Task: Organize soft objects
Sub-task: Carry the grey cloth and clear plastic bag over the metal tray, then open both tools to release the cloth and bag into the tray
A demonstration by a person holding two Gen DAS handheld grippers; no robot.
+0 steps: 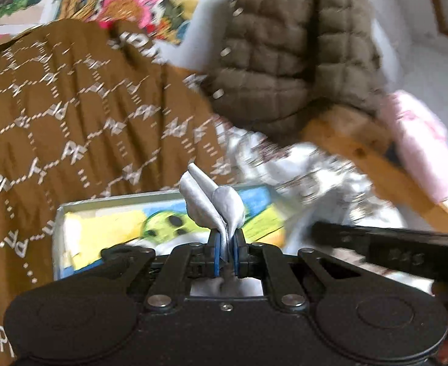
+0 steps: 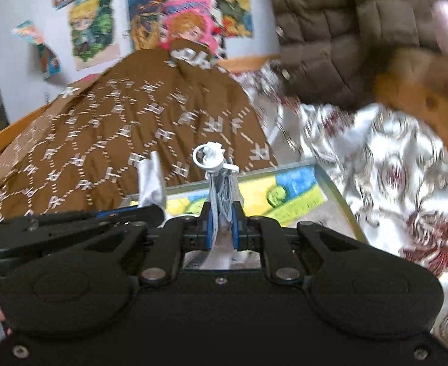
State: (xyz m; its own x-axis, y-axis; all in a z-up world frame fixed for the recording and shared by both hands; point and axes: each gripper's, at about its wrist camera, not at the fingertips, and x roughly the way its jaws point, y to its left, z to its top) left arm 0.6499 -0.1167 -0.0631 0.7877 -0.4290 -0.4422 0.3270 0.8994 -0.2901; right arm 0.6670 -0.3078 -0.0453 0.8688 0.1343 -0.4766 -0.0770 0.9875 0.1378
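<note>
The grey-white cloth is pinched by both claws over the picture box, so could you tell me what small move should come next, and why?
Probably draw the left claw and right claw apart to spread the grey-white cloth: both are shut on bunched folds, side by side above the picture box.

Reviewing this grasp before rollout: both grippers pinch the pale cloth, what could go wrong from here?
1. The left gripper holds only a thin fold of the pale cloth; it may slip out.
2. The right gripper clamps fabric beside a white plastic ring, which could snag.
3. Both views are motion-blurred, so placement over the tray may drift.
</note>
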